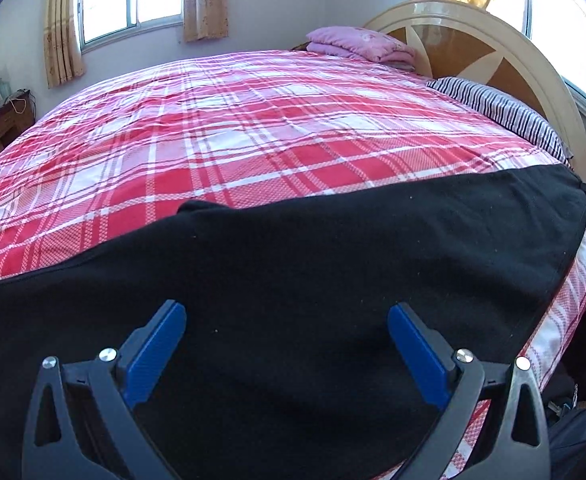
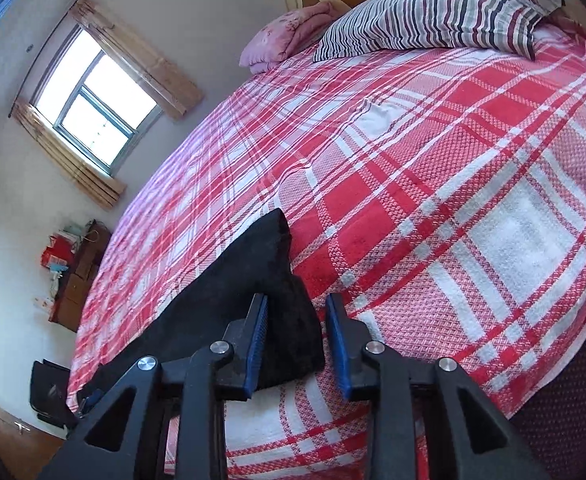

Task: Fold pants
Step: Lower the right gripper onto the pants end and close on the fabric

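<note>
Plaid bedspread (image 1: 253, 128), one black pants (image 1: 293, 280), two pillows (striped, pink); left gripper (image 1: 287, 320) gapes wide over cloth, right gripper (image 2: 297, 320) narrowed around pants corner, not pinching.

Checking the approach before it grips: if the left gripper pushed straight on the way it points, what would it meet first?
Most likely the black pants: the left gripper stands open, angled down, with the cloth filling the gap ahead. Its height above the cloth is unclear.

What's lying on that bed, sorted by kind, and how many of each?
Black pants: 1
Striped pillow: 1
Folded pink blanket: 1
Total: 3
</note>
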{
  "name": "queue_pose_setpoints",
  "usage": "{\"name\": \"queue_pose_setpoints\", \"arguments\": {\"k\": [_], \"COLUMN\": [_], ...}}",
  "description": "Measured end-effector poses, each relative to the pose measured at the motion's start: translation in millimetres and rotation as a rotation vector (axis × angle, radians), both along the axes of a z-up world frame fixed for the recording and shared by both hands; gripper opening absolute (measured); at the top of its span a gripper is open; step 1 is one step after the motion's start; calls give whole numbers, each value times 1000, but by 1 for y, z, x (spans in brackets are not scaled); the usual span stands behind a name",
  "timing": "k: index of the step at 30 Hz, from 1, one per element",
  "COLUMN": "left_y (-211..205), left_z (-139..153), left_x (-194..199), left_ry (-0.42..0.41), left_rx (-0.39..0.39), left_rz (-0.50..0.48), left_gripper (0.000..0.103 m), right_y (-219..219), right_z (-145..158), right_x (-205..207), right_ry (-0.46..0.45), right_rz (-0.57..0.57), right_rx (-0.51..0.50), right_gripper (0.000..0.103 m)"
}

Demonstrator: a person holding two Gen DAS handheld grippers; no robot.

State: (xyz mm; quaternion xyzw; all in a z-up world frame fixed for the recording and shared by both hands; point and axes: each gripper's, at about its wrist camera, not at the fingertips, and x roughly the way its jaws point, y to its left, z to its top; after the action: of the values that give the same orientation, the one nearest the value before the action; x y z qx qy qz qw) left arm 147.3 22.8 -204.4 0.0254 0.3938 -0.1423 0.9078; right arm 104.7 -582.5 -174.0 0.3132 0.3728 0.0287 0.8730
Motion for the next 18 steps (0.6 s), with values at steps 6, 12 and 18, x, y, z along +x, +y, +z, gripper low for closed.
{"name": "queue_pose_setpoints", "arguments": {"k": [6,12,18], "left_y": [0,0,1], "left_z": [-1,0,1], "left_x": [0,0,0], "left_ry": [-1,1,9], "left_rx": [6,9,-4], "left_rz": [-3,-6,-5], "left_gripper": [103,103,103], "right_y": [2,21,66], "right_z": [2,33,71], "right_x": [-2,-8,-16], "right_ry": [-27,-99,-178], "right_rz": [24,28,85], "right_rx": [39,-26,-131], "right_gripper": [12,11,11]}}
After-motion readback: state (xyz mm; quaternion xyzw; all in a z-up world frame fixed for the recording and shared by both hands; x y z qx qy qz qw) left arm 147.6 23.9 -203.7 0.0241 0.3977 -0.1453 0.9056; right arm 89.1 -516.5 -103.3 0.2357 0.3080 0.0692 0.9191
